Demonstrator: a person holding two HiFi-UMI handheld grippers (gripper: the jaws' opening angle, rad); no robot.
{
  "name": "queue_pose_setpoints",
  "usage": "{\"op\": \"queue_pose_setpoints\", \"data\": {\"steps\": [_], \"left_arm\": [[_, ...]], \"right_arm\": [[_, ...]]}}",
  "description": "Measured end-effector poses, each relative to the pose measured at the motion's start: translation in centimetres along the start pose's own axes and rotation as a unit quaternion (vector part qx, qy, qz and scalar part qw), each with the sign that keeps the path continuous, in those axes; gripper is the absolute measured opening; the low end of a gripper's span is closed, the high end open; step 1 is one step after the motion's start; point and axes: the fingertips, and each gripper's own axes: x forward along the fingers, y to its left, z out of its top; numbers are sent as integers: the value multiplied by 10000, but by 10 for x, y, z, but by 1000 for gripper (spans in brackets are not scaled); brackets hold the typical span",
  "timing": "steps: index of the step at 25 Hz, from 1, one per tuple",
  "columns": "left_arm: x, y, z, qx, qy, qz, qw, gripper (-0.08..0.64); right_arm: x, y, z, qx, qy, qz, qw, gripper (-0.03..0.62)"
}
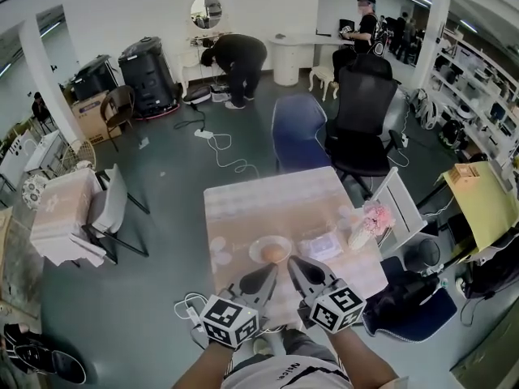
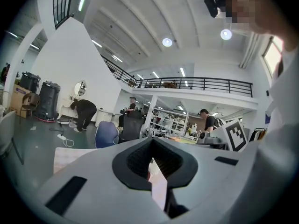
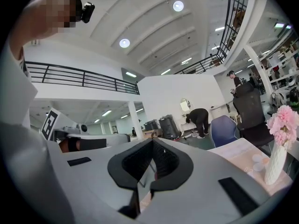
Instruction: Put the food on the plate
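A white plate (image 1: 258,252) lies near the front of the pink-clothed table (image 1: 268,197), with a round orange-brown piece of food (image 1: 275,253) on it. Both grippers hover just in front of the plate, tips toward it and apart from it. My left gripper (image 1: 270,271) is shut and holds nothing; in its own view the left gripper (image 2: 152,141) points upward at the hall. My right gripper (image 1: 293,261) is also shut and empty, and the right gripper (image 3: 152,141) tilts up too. Neither gripper view shows the plate.
A clear plastic packet (image 1: 322,243) lies right of the plate, and a vase of pink flowers (image 1: 367,222) stands at the table's right edge. A blue chair (image 1: 298,132) and a black office chair (image 1: 363,124) stand behind the table. People work at the back.
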Motion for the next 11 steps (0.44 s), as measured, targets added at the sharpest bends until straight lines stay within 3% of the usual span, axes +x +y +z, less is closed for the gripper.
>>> {"op": "queue_pose_setpoints", "data": {"steps": [11], "left_arm": [[-1, 18, -7, -65, 23, 108, 9999, 6]], "right_arm": [[15, -1, -7, -34, 82, 49, 9999, 15]]}}
